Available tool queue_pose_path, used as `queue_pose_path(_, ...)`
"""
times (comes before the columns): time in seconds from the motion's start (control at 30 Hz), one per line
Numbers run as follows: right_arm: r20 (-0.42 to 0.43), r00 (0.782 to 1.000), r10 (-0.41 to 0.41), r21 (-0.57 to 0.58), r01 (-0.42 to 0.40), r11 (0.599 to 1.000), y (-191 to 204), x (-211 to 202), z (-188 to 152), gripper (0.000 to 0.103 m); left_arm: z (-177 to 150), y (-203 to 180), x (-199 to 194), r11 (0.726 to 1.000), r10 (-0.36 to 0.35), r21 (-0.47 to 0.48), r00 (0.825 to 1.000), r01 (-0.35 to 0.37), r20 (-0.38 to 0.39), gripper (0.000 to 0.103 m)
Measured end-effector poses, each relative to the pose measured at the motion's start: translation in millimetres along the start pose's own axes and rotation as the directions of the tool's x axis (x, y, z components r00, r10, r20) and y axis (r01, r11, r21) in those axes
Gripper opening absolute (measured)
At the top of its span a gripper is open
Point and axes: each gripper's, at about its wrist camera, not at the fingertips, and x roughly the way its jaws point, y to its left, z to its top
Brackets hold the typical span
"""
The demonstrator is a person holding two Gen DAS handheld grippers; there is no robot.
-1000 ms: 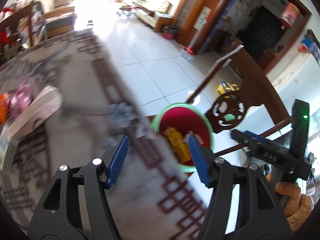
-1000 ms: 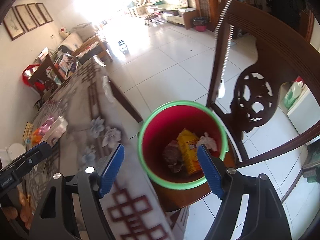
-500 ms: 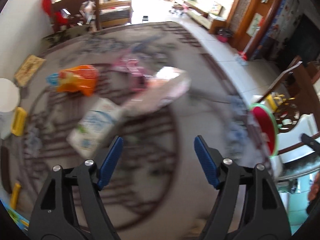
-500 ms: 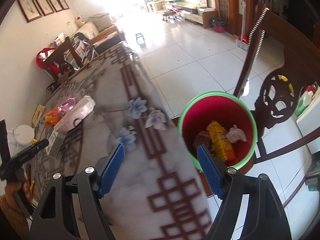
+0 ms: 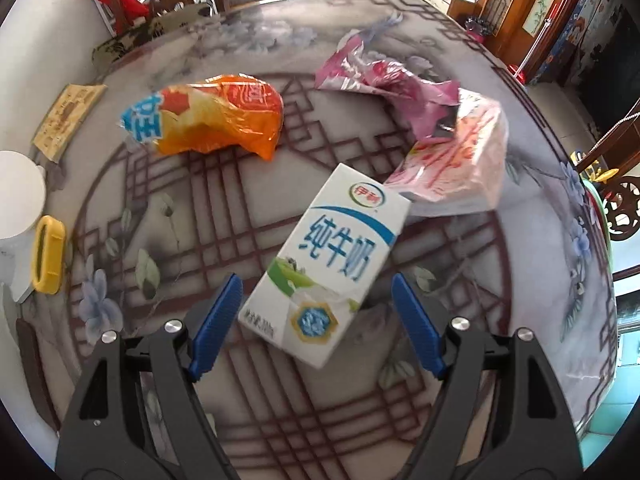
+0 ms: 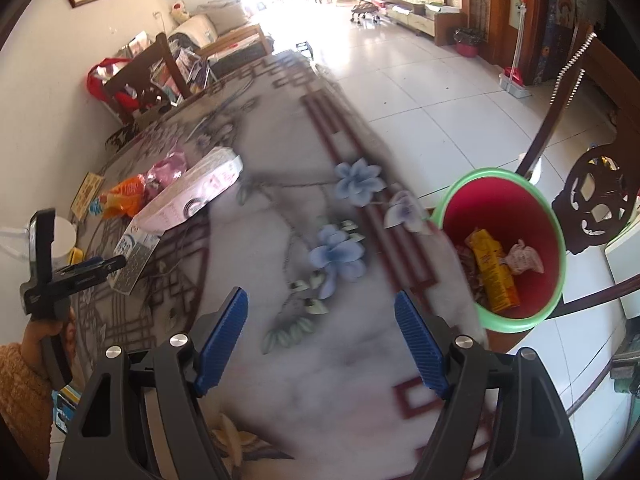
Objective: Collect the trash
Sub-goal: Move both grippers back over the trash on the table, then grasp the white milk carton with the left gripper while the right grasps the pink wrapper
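Left gripper (image 5: pixel 316 322): jaws spread wide, empty, straddling the milk carton (image 5: pixel 325 264) to line up a grasp.
Right gripper (image 6: pixel 320 338): agape, empty, idle over the table (image 6: pixel 304 384).
Bin (image 6: pixel 505 246): right of it, ready for trash.

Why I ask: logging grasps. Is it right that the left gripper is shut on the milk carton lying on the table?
Not quite. The left wrist view shows the left gripper open, its fingers either side of the milk carton lying on the table.
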Motion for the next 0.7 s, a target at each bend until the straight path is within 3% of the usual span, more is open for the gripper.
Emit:
queue_pose_path(0.2, -0.041, 0.999, -0.019, -0.031, 0.018, 0.999, 27, 15, 0, 0.074, 14, 4, 21, 0.998, -0.061, 0.004, 0.998, 0.061, -0.012, 0.075)
queue_pose_path(0.43, -0.088, 0.996, -0.025, -0.093, 0.017, 0.996, 57, 32, 5, 0.074, 15, 1, 23, 0.993, -0.114, -0.027, 0.993, 0.114, 0.019, 0.056)
queue_pose_path(0.7, -0.115, 0.993, -0.007, -0.162, -0.012, 0.987, 88, 44, 10, 0.074, 0, 5, 16, 0.985, -0.15, -0.087, 0.988, 0.152, 0.035, 0.055)
